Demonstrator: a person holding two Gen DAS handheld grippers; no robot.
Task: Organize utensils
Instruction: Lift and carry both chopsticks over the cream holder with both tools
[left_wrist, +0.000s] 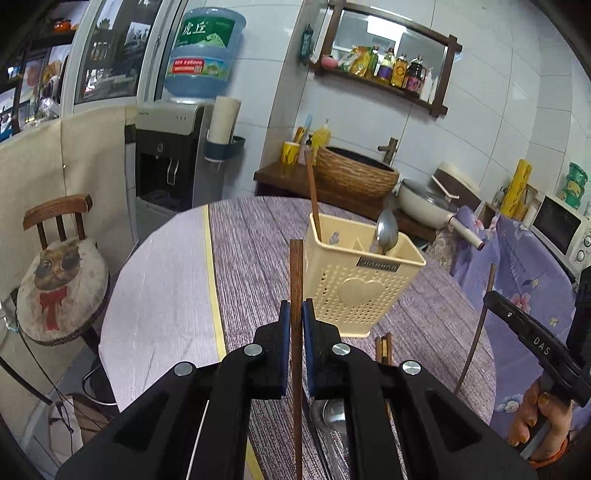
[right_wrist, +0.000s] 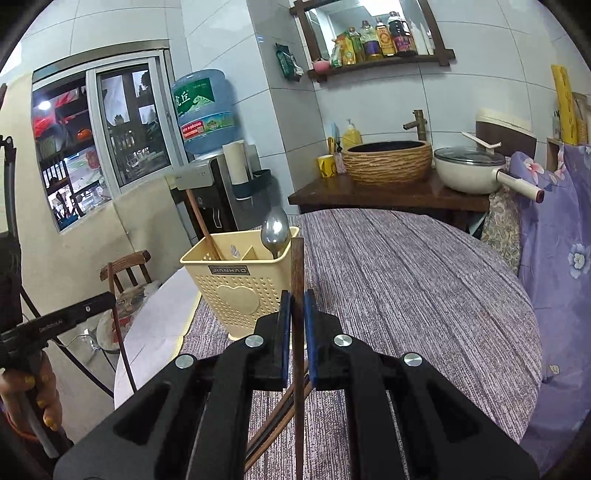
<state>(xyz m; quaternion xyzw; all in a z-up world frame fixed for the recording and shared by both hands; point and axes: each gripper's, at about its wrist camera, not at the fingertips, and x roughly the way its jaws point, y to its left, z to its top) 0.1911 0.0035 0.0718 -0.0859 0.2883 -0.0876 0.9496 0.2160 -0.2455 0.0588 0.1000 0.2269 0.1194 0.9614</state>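
Tongs (left_wrist: 294, 325) on chopstick (left_wrist: 296, 280) — caddy (left_wrist: 360, 288) beyond

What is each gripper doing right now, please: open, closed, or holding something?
Left gripper: closed on a wooden chopstick, held upright.
Right gripper: closed on another wooden chopstick, also upright.

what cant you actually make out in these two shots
- Lower ends of both held chopsticks: cut off by each wrist view's bottom edge.
- Spoon on the table: mostly hidden under the left gripper.
- Handles inside the holder: hidden by its walls.
- Shelf bottle labels: too small.
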